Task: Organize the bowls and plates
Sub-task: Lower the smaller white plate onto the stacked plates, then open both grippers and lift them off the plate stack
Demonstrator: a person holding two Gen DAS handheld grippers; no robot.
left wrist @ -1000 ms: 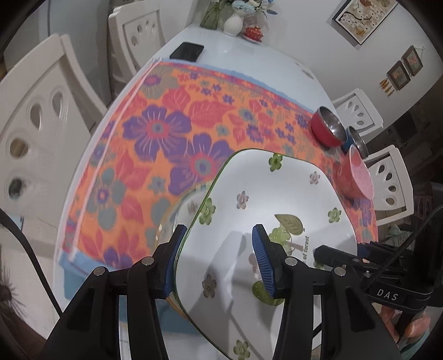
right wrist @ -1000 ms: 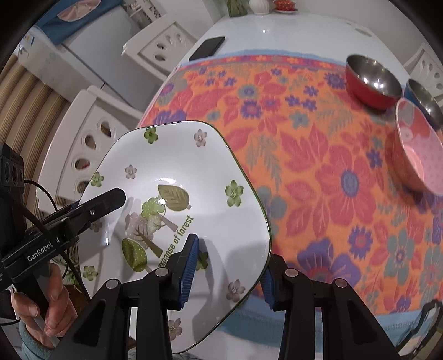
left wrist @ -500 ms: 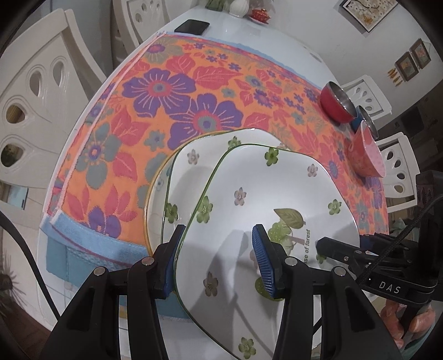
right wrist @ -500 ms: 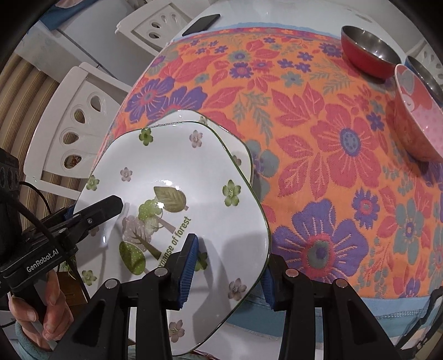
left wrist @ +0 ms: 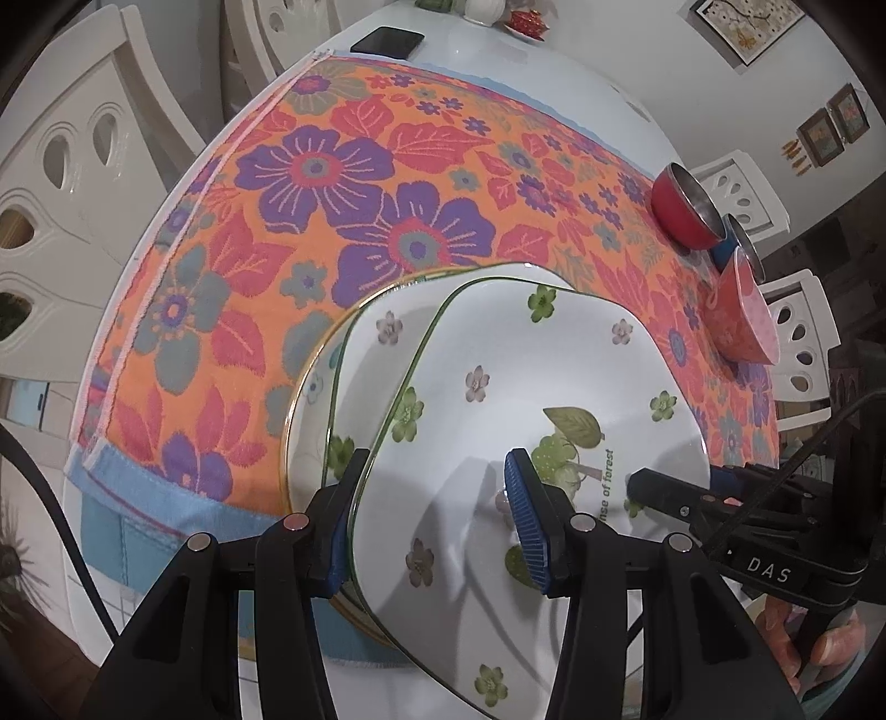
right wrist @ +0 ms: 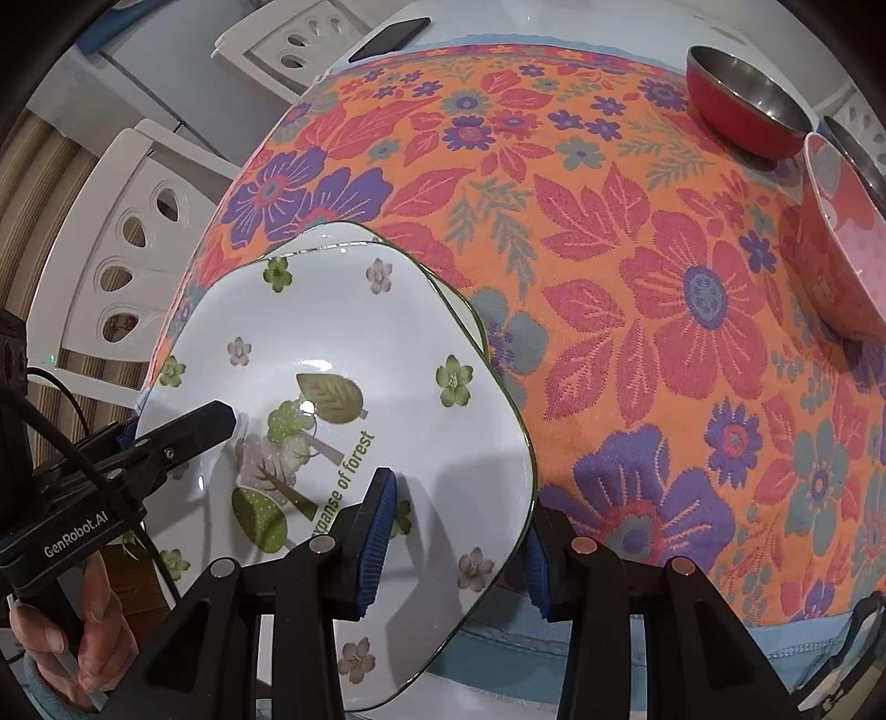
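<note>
Left wrist view first: the left gripper [left wrist: 437,515] is partly closed and has the rim of a white flower-print plate [left wrist: 498,387] pinched between its blue pads, one finger under the edge on the outside and the other over the plate's face. Just ahead of the fingers and slightly below the held plate sits a small stack of plates [left wrist: 354,387]: a matching green-rimmed one on top of a gold-rimmed one, resting on the orange floral cloth [left wrist: 332,194]. The carried plate overlaps them; can't tell if it's actually touching yet. Off to the right of this gripper you can see the other tool's black finger reaching onto the plate. Far ahead and to the right are three bowls close together: a red bowl [left wrist: 684,207], a blue bowl [left wrist: 733,246] mostly hidden behind it, and a pink bowl [left wrist: 745,315] nearest. From the right wrist view, the right gripper [right wrist: 459,531] is also partly closed, clamping the opposite rim of the same plate the same way, one pad on top and one underneath. A hand [right wrist: 72,631] shows at the lower left holding the left tool. A black phone [right wrist: 390,37] lies on the white table [right wrist: 487,16] way out front, past the cloth.
</note>
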